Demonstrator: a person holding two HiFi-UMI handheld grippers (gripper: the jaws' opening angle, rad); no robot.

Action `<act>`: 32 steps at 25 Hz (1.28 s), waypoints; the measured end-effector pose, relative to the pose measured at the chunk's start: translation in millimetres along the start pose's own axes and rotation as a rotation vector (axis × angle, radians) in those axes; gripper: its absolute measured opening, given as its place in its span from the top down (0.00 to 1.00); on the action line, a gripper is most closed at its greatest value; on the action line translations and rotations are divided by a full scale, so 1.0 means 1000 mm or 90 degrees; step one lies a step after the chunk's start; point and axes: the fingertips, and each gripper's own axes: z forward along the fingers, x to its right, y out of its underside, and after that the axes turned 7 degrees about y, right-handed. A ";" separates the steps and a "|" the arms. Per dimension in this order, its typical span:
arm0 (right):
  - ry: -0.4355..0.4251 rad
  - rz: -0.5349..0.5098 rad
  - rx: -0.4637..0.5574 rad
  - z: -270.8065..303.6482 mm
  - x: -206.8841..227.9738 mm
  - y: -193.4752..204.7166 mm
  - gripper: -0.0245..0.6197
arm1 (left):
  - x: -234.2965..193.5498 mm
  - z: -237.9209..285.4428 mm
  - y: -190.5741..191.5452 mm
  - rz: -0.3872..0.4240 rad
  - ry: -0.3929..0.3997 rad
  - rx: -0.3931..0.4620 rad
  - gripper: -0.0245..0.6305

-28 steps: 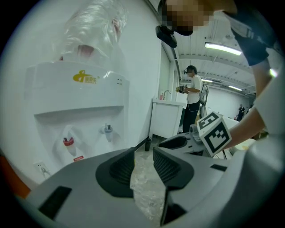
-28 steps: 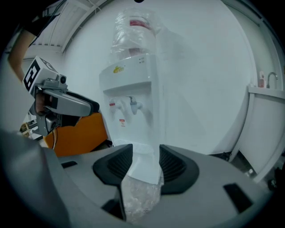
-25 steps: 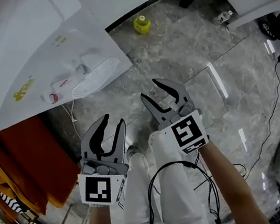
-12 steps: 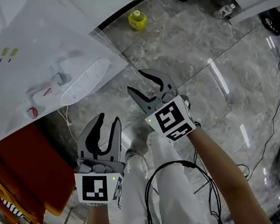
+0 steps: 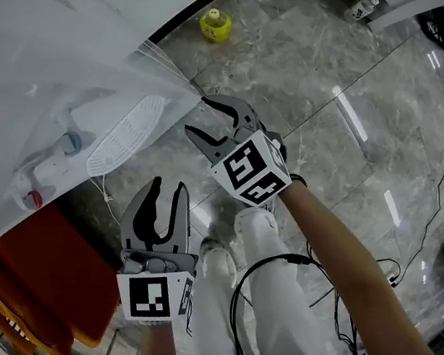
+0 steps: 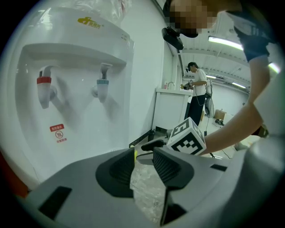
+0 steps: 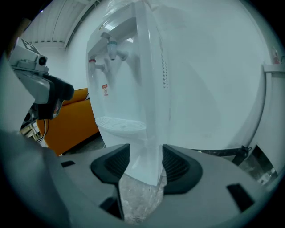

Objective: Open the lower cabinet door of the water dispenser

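My right gripper (image 5: 204, 121) has slid up-left toward the water dispenser (image 5: 63, 81), jaws just widening, empty; the left gripper (image 5: 168, 193) stands parted, empty.

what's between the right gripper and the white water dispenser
Only bare grey marble floor, per the right gripper view. The right gripper, empty jaws just opening, faces the white water dispenser.

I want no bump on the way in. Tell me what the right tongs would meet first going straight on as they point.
Probably the lower front corner of the water dispenser, below the drip tray; depth is unclear. The right tongs have just been opening, with nothing between them.
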 end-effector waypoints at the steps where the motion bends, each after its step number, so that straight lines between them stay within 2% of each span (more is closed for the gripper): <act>1: -0.002 0.001 -0.001 0.005 0.001 0.002 0.63 | -0.001 0.002 0.002 -0.001 -0.002 -0.002 0.74; 10: -0.018 -0.002 -0.020 0.049 0.008 0.021 0.62 | -0.017 0.011 0.022 -0.015 -0.033 -0.011 0.74; 24: -0.073 -0.070 -0.061 0.099 0.000 0.040 0.59 | -0.029 0.011 0.036 -0.024 -0.048 -0.027 0.74; 28: -0.063 -0.073 -0.063 0.104 0.002 0.039 0.57 | -0.034 0.009 0.036 -0.011 -0.053 -0.030 0.74; 32: -0.062 -0.071 -0.063 0.104 0.002 0.039 0.60 | -0.033 0.008 0.035 -0.013 -0.051 -0.026 0.74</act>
